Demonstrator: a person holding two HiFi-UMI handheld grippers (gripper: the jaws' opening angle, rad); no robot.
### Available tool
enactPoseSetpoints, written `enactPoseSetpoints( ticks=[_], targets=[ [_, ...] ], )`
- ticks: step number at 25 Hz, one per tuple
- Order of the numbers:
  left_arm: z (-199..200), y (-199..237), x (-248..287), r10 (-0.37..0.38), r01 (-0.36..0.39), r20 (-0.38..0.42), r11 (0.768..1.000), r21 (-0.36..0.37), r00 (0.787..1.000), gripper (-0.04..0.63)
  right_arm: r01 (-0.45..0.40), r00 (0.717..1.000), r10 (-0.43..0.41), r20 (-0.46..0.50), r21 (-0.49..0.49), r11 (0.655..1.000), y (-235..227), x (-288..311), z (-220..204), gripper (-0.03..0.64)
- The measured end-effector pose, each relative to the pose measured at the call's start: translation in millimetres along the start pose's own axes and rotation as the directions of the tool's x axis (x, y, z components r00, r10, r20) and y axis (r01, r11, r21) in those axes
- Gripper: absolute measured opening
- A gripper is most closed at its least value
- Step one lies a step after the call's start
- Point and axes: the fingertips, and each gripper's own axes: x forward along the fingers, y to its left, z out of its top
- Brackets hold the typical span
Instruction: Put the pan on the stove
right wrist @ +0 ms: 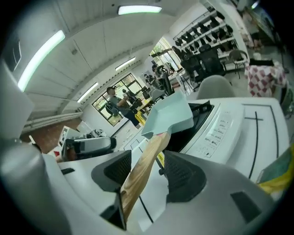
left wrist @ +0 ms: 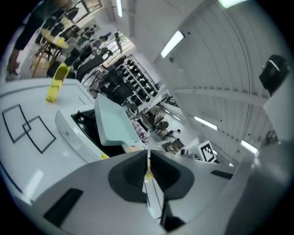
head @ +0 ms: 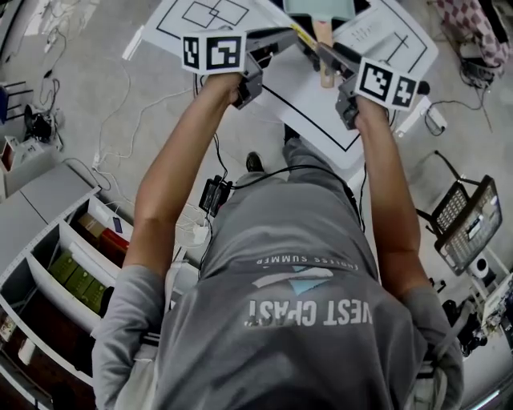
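The pan (right wrist: 170, 114) sits on the stove (right wrist: 220, 124) on the bench (right wrist: 264, 137). The right gripper (right wrist: 149, 172) gapes wide, with the handle (right wrist: 138, 179) ungripped between its jaws. The left gripper (left wrist: 148, 167) is closed and empty.

1. Pan (right wrist: 170, 114): pale mint green; handle (right wrist: 142, 172) light wood grain.
2. Stove (right wrist: 220, 128): white body, black top.
3. Table (head: 304, 92): white, black outlined rectangles.
4. Marker cubes (head: 213, 51): black-and-white square codes.
5. Shirt (head: 296, 264): grey, white lettering, pale blue triangle.
6. Cloth (head: 473, 20): pink-white check.
7. Floor (head: 96, 104): mottled grey.

the person's grey shirt (head: 240, 240) reads, upside down, "summer" and, larger, "west coast".
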Motion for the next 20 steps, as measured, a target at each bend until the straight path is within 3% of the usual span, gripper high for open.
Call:
enactPoseSetpoints(
  ticks=[1,3,6,10,16,20],
  targets=[
    [4.0,-5.9,-3.8,0.02,-0.021,0.006,0.998,0.056,1.0,0.0,0.035,0.999,-0.034,0.016,-0.038,0.999,0.9,-4.8,3.7,0.232],
    [12.6,-19.2,-10.3,0.064,-0.067,0.025,0.982,0.179,0.998,-0.002,0.099,0.994,-0.092,0.058,-0.122,0.988,4.7,-16.0,12.7,0.214],
    [26.5,-44.9,-20.2,0.104,-0.126,0.081,0.93,0.346,0.991,-0.002,0.169,0.98,-0.137,0.142,-0.248,0.954,19.5,-35.8,28.7,0.139],
    [39.3,-83.7,-46.5,0.15,-0.215,0.163,0.822,0.527,0.975,-0.002,0.211,0.965,-0.123,0.234,-0.407,0.889,62.5,-61.5,39.7,0.016],
    [45.5,-141.3,-75.8,0.168,-0.325,0.286,0.641,0.695,0.943,-0.002,0.245,0.956,-0.077,0.283,-0.628,0.739,123.7,-97.8,41.8,0.008],
    [41.4,-176.2,-99.7,0.156,-0.365,0.337,0.549,0.752,0.928,-0.002,0.244,0.959,-0.064,0.276,-0.688,0.683,159.0,-117.7,33.7,0.006]
  ],
)
